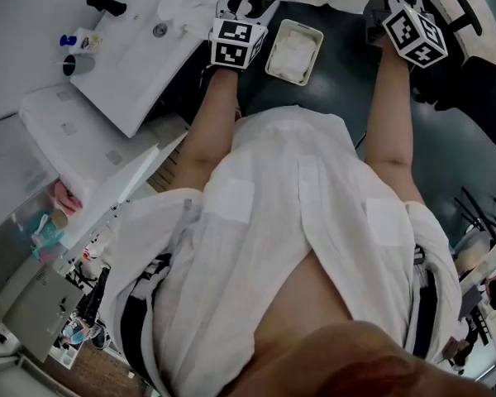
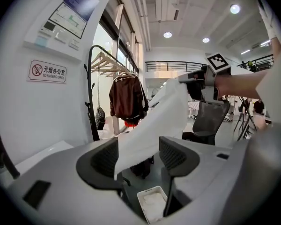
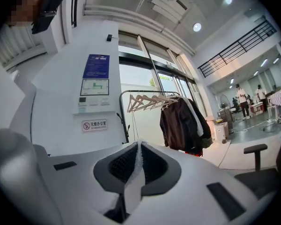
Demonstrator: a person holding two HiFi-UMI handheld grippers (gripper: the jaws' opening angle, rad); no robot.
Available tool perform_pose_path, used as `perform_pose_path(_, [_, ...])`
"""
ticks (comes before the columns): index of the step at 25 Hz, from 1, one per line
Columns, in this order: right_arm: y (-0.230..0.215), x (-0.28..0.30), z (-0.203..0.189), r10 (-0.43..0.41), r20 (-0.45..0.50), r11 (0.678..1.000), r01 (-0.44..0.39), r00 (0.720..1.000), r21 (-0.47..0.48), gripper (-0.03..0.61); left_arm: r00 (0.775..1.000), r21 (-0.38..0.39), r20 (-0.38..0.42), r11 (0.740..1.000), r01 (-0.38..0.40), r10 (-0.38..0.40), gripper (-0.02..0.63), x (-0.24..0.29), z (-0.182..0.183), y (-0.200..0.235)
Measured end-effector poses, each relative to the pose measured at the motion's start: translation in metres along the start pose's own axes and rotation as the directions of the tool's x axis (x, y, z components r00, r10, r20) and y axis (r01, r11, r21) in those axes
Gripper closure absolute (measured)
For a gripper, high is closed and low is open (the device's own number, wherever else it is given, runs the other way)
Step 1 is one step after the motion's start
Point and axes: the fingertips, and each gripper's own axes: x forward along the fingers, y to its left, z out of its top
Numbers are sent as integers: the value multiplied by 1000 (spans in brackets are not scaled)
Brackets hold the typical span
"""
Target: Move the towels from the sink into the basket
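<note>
**Now one towel hangs between two claws**

Right now the right claw (image 3: 139, 146) is squeezed shut on a thin edge of the white towel (image 2: 154, 121). The cloth is pinched tight between its two dark pads. The left claw (image 2: 138, 156) is wide open. The same towel slopes down through the gap between its jaws and lies against the left pad (image 2: 105, 159), but the jaws do not press on it. The towel is up in the air, stretched from the right claw down to the left one. It is above the basket (image 1: 272, 50), not in it.

Count the things. There are two claws, one in each of the person's hands. There is one towel held up. There is one small white basket, and some more white cloth lies inside it. There is one white sink (image 1: 140, 64) with one black tap (image 1: 106, 4), off to the person's left. One cup (image 1: 78, 64) stands by the sink.

The basket sits on a dark floor (image 1: 339, 98), just in front of the person. The room is big and bright, with round lamps in the ceiling. A coat rack (image 3: 150, 97) stands by the white wall, and a brown jacket (image 3: 180, 123) hangs on it. A red no-smoking sign (image 3: 94, 124) is on the wall. A black office chair (image 2: 210, 118) stands farther back.
</note>
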Motion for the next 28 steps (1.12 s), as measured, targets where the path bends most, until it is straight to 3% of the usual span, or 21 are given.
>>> perform_pose_path(8, [-65, -42, 18, -102, 42, 995, 102, 994, 6, 540, 1000, 0, -5, 1000, 9, -9, 347, 15, 3, -31])
perform_pose_path(28, [-158, -135, -1, -262, 5, 965, 262, 965, -2, 540, 996, 25, 0, 995, 93, -93, 347, 50, 15, -113])
